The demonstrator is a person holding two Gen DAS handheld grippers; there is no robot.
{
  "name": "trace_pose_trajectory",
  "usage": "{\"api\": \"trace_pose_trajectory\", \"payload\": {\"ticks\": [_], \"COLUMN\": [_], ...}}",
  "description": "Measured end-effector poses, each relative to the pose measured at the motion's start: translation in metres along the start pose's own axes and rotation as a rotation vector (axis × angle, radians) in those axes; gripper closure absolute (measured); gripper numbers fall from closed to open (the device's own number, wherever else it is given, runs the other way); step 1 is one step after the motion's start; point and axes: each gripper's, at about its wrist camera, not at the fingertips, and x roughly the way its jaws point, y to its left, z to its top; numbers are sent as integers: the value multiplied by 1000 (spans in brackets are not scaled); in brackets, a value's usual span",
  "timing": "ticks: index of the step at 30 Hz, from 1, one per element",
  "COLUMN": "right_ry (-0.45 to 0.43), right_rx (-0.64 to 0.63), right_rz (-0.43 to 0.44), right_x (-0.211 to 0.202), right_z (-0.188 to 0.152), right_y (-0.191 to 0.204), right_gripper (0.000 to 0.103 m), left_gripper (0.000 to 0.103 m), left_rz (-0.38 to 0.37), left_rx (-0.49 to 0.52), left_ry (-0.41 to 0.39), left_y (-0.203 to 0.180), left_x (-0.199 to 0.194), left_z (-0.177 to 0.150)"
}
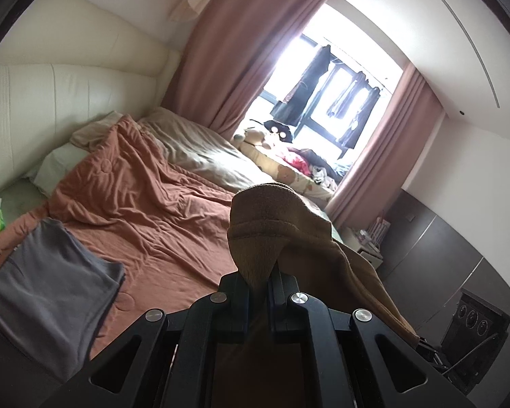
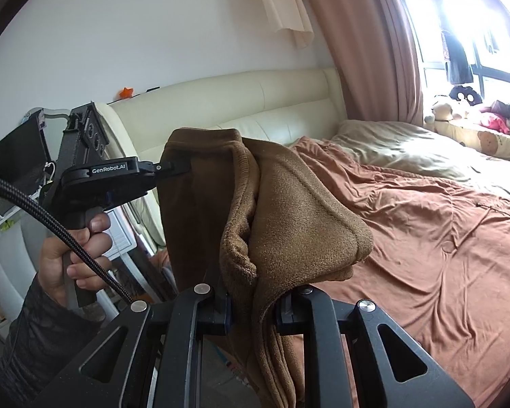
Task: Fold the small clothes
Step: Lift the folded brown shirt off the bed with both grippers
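The brown garment [image 2: 272, 210] hangs in the air above the bed [image 2: 425, 221], held between both grippers. The right gripper [image 2: 255, 309] is clamped on a bunched fold of it, with the cloth draping over and down past its fingers. The left gripper [image 2: 173, 166], seen from the right wrist view at the garment's upper left edge, pinches the cloth there; in its own view the left gripper [image 1: 258, 280] has its fingers closed together on a narrow tuck of the garment [image 1: 265, 224], which rises above them and trails off to the right. The person's left hand [image 2: 74, 255] grips the handle. On the rust-coloured duvet [image 1: 153, 204] lies a grey garment [image 1: 51, 285], folded flat, near the bed's edge. A beige pillow [image 1: 193, 146] sits by the pink curtain [image 1: 241, 51].
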Motion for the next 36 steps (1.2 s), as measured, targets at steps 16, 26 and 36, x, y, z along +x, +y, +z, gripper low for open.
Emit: {"api": "trace_pose_trajectory", "payload": {"ticks": [16, 26, 36], "right_ry": [83, 168, 243], "right_rx": [-47, 0, 7], "right_rz": [181, 254, 138], "right_x": [117, 180, 258], "right_z": [6, 7, -11], "right_y": [52, 54, -6], "right_gripper": [90, 90, 90], "left_gripper": [96, 96, 96], "left_rz": [206, 336, 414], "left_rx": [-46, -85, -131], "left_ry": [-102, -133, -76], "left_y": [139, 206, 276], "left_x": [-75, -117, -67], "left_z": [46, 55, 58]}}
